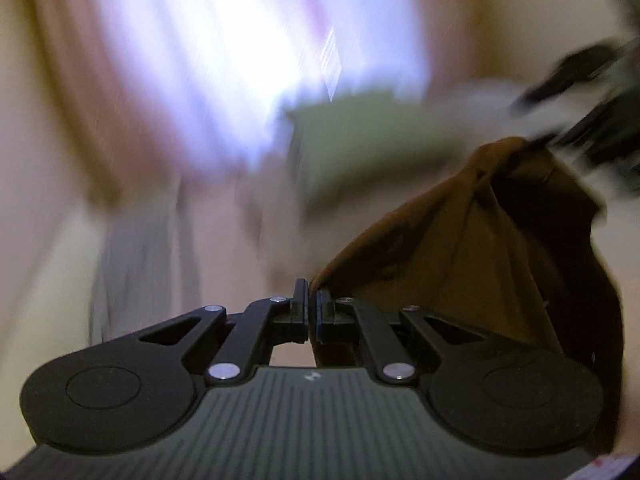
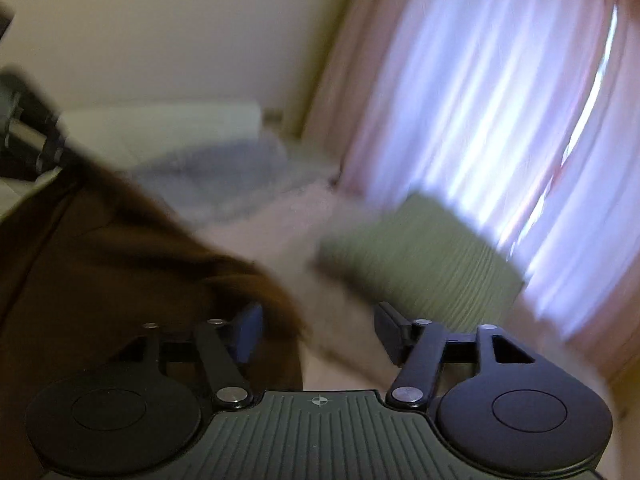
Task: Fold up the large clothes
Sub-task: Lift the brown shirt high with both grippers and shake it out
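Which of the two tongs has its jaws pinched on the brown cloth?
The left tongs: their jaws are shut on the brown cloth's edge. The right tongs stand wide apart, gripping nothing.

Pink curtains (image 2: 500, 120) glow with daylight at two o'clock; a cream wall (image 2: 180, 32) fills eleven o'clock.

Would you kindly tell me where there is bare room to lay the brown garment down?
A bare pale pink bed surface shows between the hanging brown garment, the green ribbed cushion and the grey fabric. Toward the pink curtains the cushion crowds it.
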Demonstrator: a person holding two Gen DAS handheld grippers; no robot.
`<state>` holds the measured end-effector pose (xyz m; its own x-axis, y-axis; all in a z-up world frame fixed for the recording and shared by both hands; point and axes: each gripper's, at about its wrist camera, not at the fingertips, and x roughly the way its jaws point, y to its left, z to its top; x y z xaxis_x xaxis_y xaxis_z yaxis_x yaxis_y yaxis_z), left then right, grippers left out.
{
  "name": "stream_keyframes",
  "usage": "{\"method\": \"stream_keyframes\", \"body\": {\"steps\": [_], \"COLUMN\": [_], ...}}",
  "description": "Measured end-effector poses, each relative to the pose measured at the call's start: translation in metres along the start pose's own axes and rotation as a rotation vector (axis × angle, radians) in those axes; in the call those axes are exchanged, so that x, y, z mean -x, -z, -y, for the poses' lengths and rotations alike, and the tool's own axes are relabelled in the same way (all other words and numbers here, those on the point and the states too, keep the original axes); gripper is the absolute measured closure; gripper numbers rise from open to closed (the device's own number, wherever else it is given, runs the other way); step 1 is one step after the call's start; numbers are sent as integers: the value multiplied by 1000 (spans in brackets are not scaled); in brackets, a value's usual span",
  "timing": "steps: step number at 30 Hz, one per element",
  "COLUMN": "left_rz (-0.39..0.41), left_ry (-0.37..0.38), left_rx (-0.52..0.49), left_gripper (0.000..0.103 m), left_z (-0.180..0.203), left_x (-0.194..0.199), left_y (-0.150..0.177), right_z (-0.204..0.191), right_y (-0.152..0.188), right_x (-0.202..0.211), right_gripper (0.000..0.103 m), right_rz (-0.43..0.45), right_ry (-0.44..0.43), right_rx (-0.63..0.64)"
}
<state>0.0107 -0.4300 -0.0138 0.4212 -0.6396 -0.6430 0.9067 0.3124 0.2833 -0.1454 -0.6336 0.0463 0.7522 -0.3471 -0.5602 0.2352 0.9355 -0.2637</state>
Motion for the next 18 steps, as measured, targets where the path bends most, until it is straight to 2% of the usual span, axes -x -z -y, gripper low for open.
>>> {"method": "stream_keyframes", "body": {"steps": [2, 4, 7, 9, 10, 11, 12, 13, 14, 17, 18], "left_rz": [-159, -305, -386, -397, -397, -395, -393, -385, -383, -365, -359], "left_ry": [-30, -38, -55, -63, -68, -73, -74, -69, -64, -42, -35], "left_rx": [60, 110, 142, 178, 183, 186, 188, 186, 175, 150, 153], "left_gripper": [101, 102, 102, 102, 102, 102, 102, 102, 102, 102, 102], "left_z": [-1, -1, -10, -23, -27, -32, -31, -37, -26, -26, -29], "left_x": [-71, -125, -158, -164, -162, -161, -169, -166, -161, -172, -176], "left_y": [56, 112, 164, 184, 195, 198, 185, 190, 189, 175, 173], "right_z": [4, -1, 8, 16, 17, 20, 21, 17, 15, 4, 4], "right_y": [55, 113, 194, 235, 249, 248, 247, 245, 243, 251, 258], "right_x": [-40, -69, -105, -119, -129, -135, -141, -147, -157, -173, -170], "right_gripper": [44, 44, 43, 43, 43, 43, 42, 42, 42, 44, 73], "right_rz": [-67, -159, -317, -371, -384, -387, -382, -380, -384, -418, -424], "right_ry": [-61, -99, -116, -122, -133, -154, -179, -197, -208, -233, -237], "right_rx": [-116, -176, -256, -323, -377, -437, -499, -542, -559, -577, -607]}}
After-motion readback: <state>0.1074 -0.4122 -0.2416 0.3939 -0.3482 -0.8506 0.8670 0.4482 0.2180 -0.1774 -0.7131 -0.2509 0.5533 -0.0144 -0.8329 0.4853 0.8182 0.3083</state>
